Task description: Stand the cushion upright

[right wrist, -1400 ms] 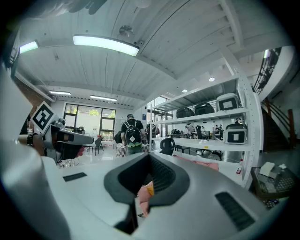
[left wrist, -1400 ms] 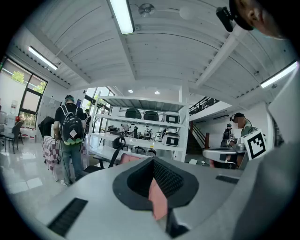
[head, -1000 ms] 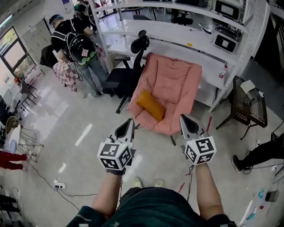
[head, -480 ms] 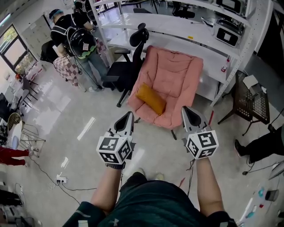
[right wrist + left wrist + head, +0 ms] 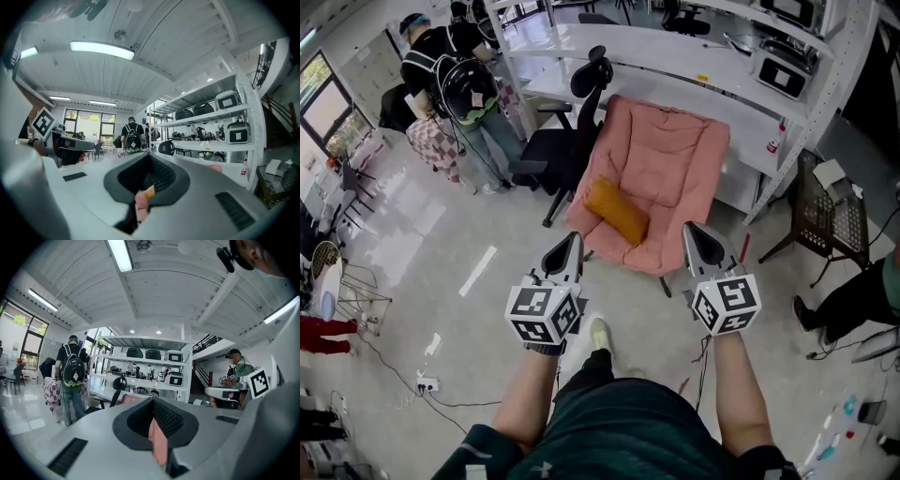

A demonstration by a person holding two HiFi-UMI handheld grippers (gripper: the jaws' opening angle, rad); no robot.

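Left tongs [image 5: 573,240] pressed together, empty. Orange cushion [image 5: 618,210] lying down on pink armchair [image 5: 675,159] seat, ahead of tongs, roughly between the two, well apart from both. Right tongs [image 5: 691,229] pressed together too, empty.

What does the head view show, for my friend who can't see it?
An orange cushion lies on a pink chair. Nearer, a person holds out the left gripper and right gripper, short of the chair, jaws together and empty. A black office chair stands at the pink chair's left.
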